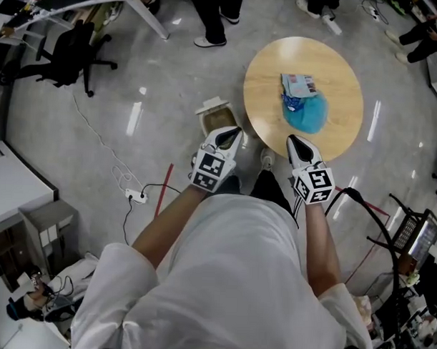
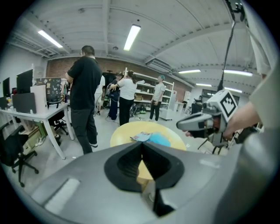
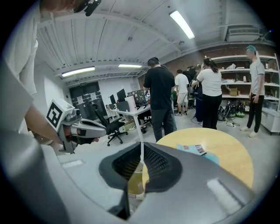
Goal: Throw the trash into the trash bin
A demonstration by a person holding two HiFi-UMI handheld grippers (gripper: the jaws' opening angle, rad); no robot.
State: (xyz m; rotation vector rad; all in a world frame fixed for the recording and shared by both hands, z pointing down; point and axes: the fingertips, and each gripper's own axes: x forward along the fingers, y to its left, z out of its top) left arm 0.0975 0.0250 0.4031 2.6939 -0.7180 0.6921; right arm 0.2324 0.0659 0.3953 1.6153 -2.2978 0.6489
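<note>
From the head view alone the layout read plainly. A round, pale wooden table (image 1: 268, 72) stood on a glossy grey floor (image 1: 134, 131). A small tan trash bin (image 1: 219, 119) with a white flap stood on the floor just beside the table's left edge. The trash lay on the table, well apart from the bin. It was a crumpled blue plastic bag (image 1: 306, 112) touching a flat printed packet (image 1: 299, 84). What the bin held could not be made out.

The left tongs (image 1: 233, 133) hung over the bin's near side. The right tongs (image 1: 294, 141) hung at the table's near rim, short of the trash. Both carried black-and-white marker cubes, and bare forearms ran back from them to a white shirt. A white power strip (image 1: 135, 196) with its cable lay on the floor to the left.

The two gripper views gave what the head view hid. The left tongs' dark ribbed pads met at their tips with nothing between them. The right tongs' pads stood together but for a hairline slit, also empty. These views also showed the room level-on: several people standing beyond the table, white desks, an office chair (image 3: 109, 127), shelving (image 3: 267, 87) against a brick wall, and long ceiling lights.
</note>
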